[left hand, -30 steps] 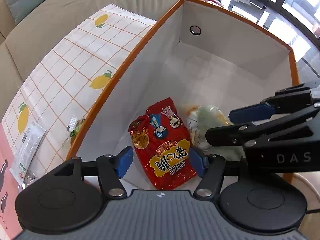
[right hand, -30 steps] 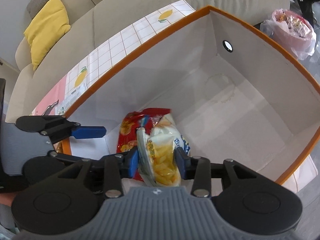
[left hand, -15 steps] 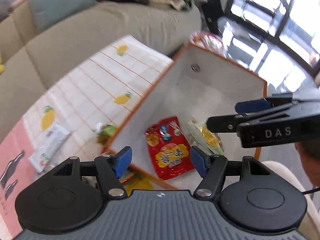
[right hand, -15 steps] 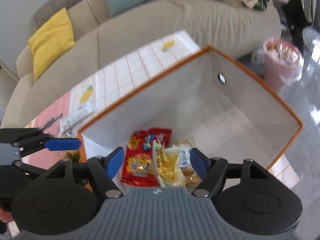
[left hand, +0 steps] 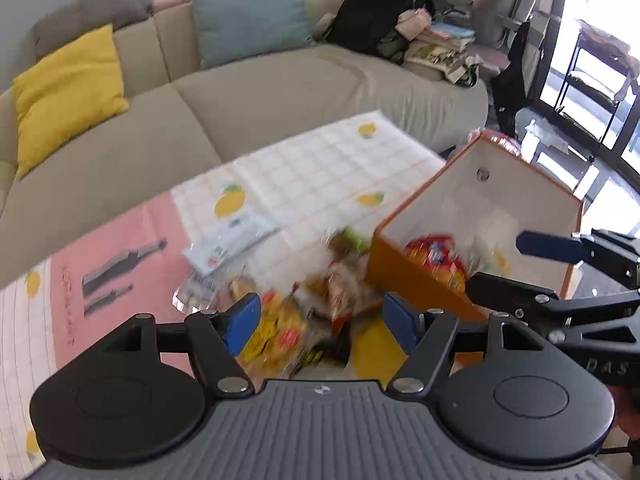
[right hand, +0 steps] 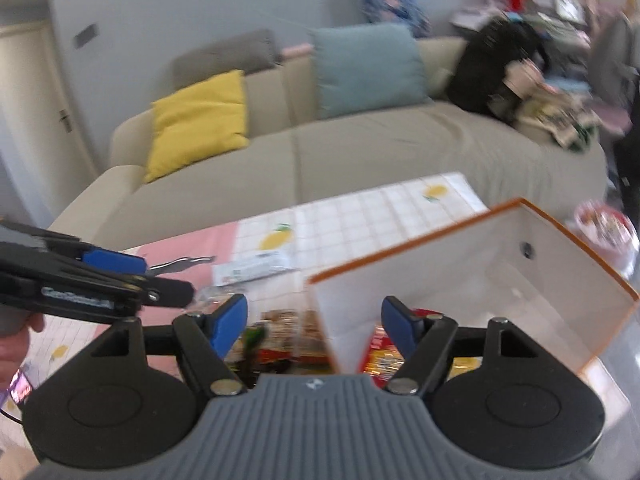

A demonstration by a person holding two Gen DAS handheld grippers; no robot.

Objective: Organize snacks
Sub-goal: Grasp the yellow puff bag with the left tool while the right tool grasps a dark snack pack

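Flat white packet: lying on the lemon-print tablecloth (left hand: 320, 168), over on the left, a flat white packet (left hand: 230, 240) sits apart from the rest, out in the open where it is easy to reach from above.

Snack pile: right under the left gripper, a blurred heap of loose snack packets (left hand: 312, 312) crowds the table just beside the near wall of the box, handy for the short hop over the rim, I'd say.

Left gripper: the left gripper (left hand: 320, 322) hangs above that heap, blue pads set wide, nothing between them. It points forward and down over the pile, level side to side.

Orange box: the orange box (left hand: 416, 280) stands at the table's right end, open top up, so packets can simply drop in.

Snacks in the box: a red packet (left hand: 436, 256) lies on the box floor at its near end, and something pale beside it is too blurred to name.

Right gripper: the right gripper (right hand: 314, 326) is also spread wide and empty, hovering above the box's near corner, pile to one side of it, box to the other. In the left view its fingers reach in from the right, over the box.

Next: by my reading, one claw drops onto the heap for another packet.
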